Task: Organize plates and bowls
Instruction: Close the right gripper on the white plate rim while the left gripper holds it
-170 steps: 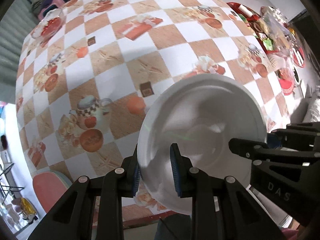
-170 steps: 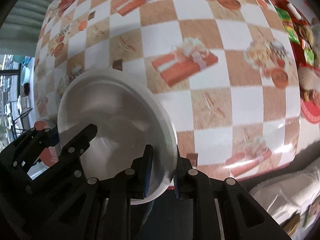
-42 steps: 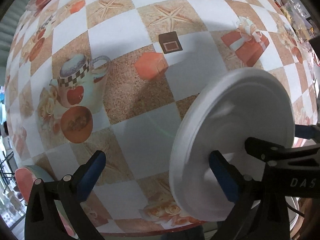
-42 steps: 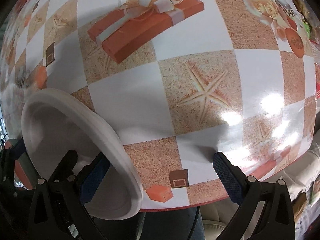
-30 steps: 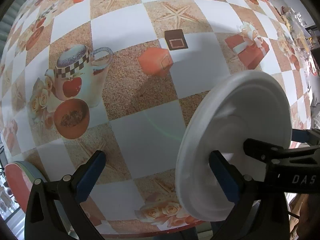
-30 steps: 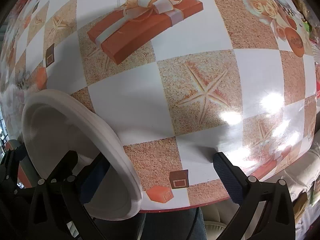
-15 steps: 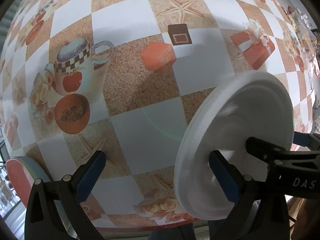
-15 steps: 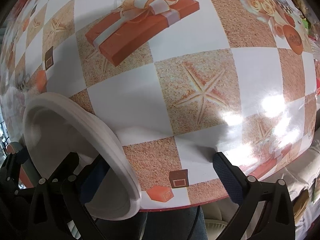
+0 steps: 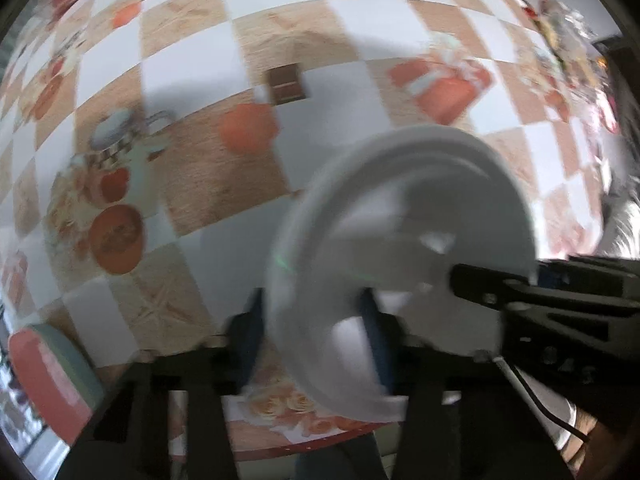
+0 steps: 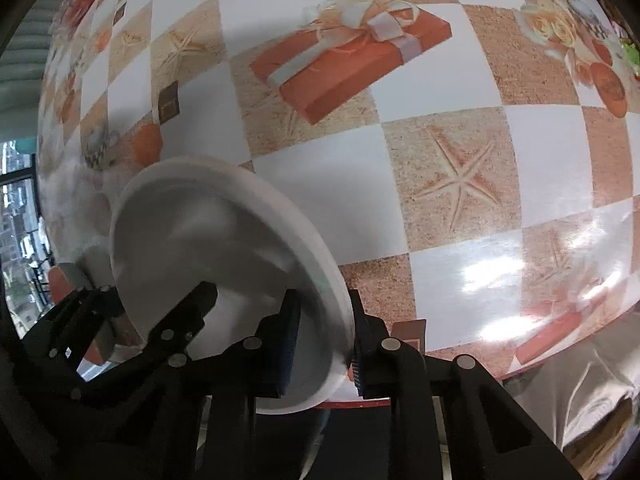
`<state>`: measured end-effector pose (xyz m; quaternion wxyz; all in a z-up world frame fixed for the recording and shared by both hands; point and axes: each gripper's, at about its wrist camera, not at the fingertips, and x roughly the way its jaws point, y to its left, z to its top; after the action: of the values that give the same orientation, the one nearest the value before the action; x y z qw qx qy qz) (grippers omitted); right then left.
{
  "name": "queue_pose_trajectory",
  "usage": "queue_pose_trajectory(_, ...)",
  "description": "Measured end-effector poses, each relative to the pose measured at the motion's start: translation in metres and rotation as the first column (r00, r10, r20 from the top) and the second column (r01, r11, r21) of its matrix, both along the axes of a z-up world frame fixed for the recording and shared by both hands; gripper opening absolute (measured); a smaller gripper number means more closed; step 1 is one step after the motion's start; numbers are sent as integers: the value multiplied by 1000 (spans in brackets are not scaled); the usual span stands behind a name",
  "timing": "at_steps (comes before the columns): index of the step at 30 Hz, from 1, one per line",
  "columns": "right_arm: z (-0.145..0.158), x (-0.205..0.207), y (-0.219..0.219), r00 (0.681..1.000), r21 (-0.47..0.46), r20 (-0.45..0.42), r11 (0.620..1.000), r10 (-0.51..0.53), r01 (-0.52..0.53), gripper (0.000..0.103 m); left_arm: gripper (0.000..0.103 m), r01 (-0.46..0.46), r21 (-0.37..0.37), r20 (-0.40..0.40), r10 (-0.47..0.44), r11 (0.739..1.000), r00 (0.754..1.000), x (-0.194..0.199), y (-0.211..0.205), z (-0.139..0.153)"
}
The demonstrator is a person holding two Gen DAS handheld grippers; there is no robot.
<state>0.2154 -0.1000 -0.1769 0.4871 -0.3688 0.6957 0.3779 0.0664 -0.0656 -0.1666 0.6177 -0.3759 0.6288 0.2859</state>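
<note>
Half a second before, both your grippers stood wide apart; then the jaws closed, and your left gripper [image 9: 312,332] and right gripper [image 10: 320,336] each clamped the rim of the plate [image 10: 208,248] at the bench's [image 10: 440,80] near edge. Plate: white, round, smooth, shallow-dished. Bench: glossy checkered cloth.
</note>
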Motion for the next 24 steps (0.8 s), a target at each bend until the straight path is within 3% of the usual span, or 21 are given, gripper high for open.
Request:
queue_pose_trajectory(12, -7, -23, -19, 999, -27, -12, 999, 46, -46, 24, 37, -14, 10, -13, 14, 1000, 1000, -9, -9, -2)
queue_pose_trajectory(24, -18, -55, 14, 990, -28, 2, 990, 138, -137, 25, 37, -92, 18, -11, 93, 996, 996, -33, -13, -9)
